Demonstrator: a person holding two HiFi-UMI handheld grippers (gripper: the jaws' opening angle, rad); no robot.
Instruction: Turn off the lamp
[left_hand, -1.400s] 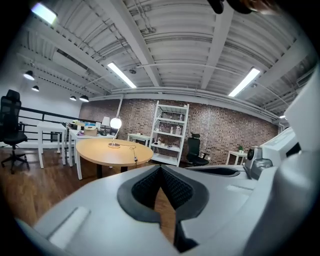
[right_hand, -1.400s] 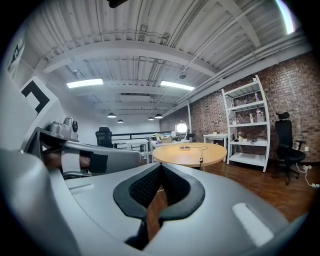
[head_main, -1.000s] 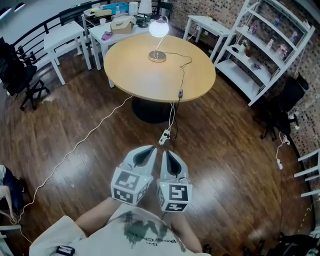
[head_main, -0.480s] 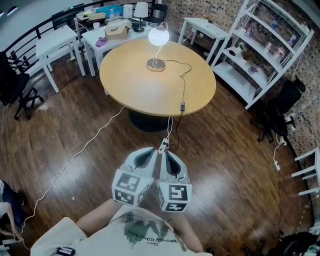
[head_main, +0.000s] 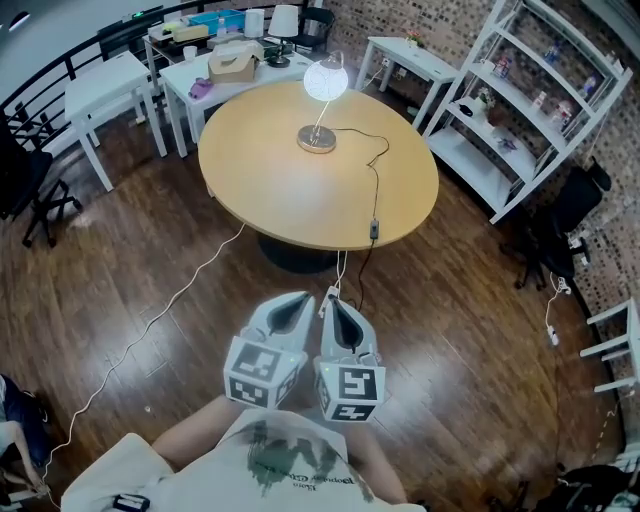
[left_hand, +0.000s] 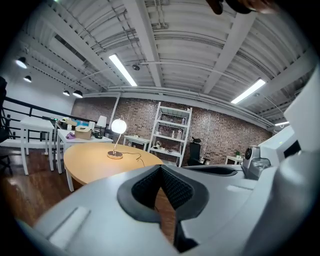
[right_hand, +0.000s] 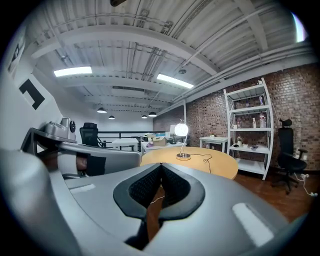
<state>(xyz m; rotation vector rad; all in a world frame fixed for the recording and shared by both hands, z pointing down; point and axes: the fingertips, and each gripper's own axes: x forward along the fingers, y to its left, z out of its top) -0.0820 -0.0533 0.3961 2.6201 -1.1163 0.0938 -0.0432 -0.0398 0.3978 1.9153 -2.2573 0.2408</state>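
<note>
Lamp (head_main: 325, 79) glowing on round table (head_main: 270, 170), well apart from both grippers.
Left gripper (head_main: 296, 303) and right gripper (head_main: 337, 306) sit side by side, jaws closed, holding nothing.

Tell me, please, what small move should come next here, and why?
Probably step closer and bring the right gripper toward what looks like an inline switch at the table's near edge: the lamp is lit, and that gripper, shut, is well short.
</note>
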